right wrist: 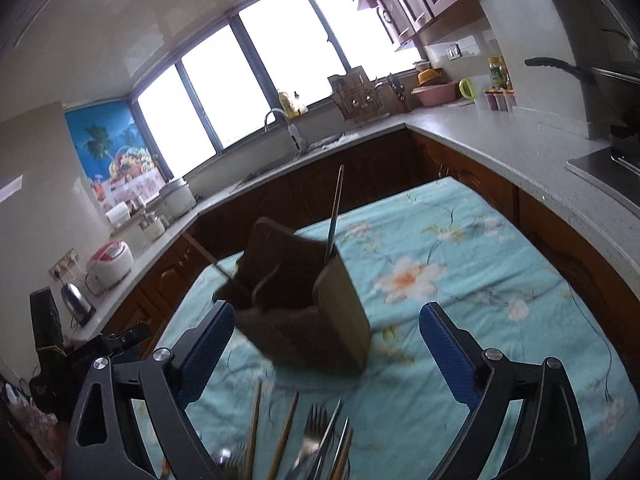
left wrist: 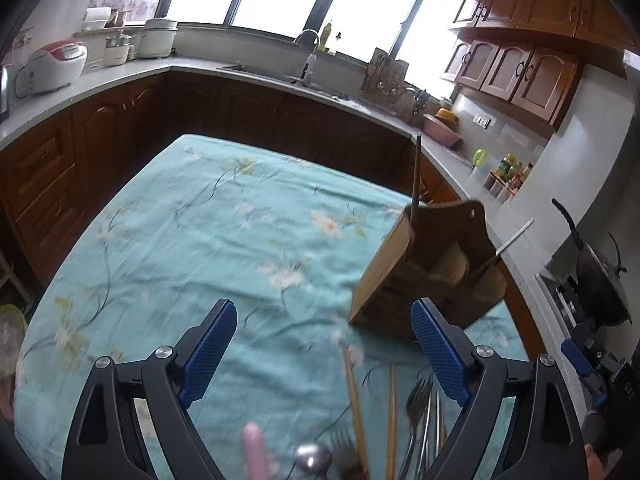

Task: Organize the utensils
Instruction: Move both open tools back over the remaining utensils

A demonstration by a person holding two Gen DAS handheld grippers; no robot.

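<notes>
Floral tablecloth [left wrist: 200, 240] bears a wooden caddy [right wrist: 312, 312] between forks [right wrist: 320, 432] and counter, both tongs [left wrist: 324, 356] [right wrist: 328, 356] apart, empty

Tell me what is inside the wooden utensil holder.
The wooden utensil holder has one dark chopstick standing in a compartment and another stick leaning out the other side. The compartments' bottoms are hidden by its walls.

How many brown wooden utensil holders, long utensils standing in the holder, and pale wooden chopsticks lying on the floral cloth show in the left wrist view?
Brown wooden utensil holder: 1
Long utensils standing in it: 2
Pale wooden chopsticks on the cloth: 2
Total: 5
</notes>
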